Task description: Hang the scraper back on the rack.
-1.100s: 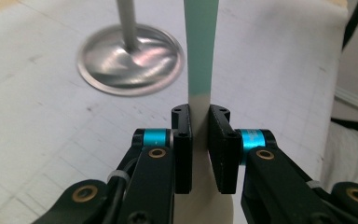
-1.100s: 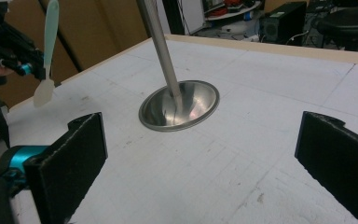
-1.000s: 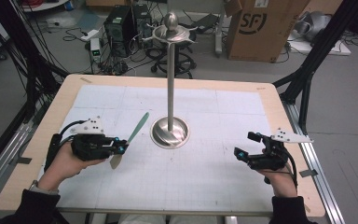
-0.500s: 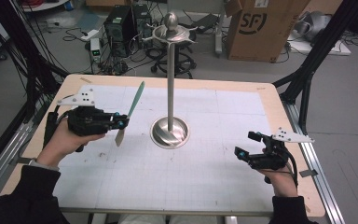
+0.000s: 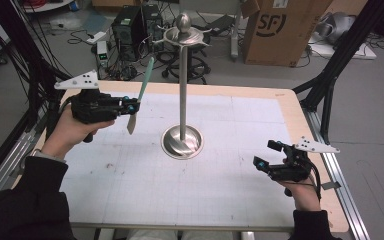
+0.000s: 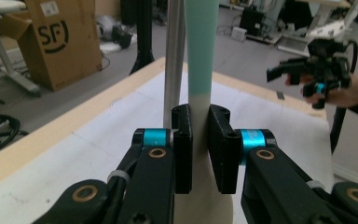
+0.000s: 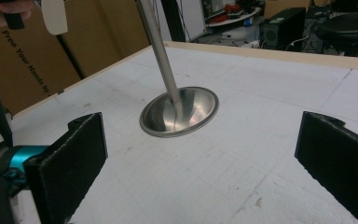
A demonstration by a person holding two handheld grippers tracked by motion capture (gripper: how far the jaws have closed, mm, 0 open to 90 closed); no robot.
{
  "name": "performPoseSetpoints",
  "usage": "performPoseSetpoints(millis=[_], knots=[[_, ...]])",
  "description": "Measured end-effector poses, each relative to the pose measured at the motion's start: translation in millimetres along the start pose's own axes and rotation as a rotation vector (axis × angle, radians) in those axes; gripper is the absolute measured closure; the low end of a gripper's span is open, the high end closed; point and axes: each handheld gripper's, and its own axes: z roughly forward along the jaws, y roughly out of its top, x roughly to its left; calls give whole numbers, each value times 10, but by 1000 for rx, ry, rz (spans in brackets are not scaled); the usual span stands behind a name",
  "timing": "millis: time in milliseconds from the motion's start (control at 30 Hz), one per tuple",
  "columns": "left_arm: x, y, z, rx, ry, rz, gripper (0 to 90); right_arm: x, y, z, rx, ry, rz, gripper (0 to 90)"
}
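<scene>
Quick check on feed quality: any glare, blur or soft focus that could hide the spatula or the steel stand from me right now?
High view: even light, sharp; the stand's base mirrors the room but no blinding glare. Left gripper view: spatula sits so close it looks soft and oversized, with the pole behind it. Right gripper view: the right gripper's near jaws look slightly soft, the dish base shows bright streaks.

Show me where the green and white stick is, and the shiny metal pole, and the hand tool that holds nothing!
green and white stick [image 5: 145, 80], high view, on its green upper half.
shiny metal pole [image 5: 183, 90], high view, on the middle of the upright rod.
right gripper [image 5: 261, 155], high view, between its open jaw tips.
</scene>
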Motion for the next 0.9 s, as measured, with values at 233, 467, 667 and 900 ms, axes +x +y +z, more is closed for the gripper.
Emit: performPoseSetpoints(millis=[233, 467, 667, 900], knots=[[-15, 217, -20, -52, -3, 11, 805, -4, 0, -14, -3, -1, 2, 12], [6, 283, 43, -72, 11, 10, 805, -6, -1, -44, -14, -2, 6, 11], [34, 272, 52, -75, 15, 6, 805, -21, -12, -68, -14, -7, 9, 12], [50, 232, 69, -65, 12, 3, 805, -18, -16, -79, -13, -9, 6, 12]])
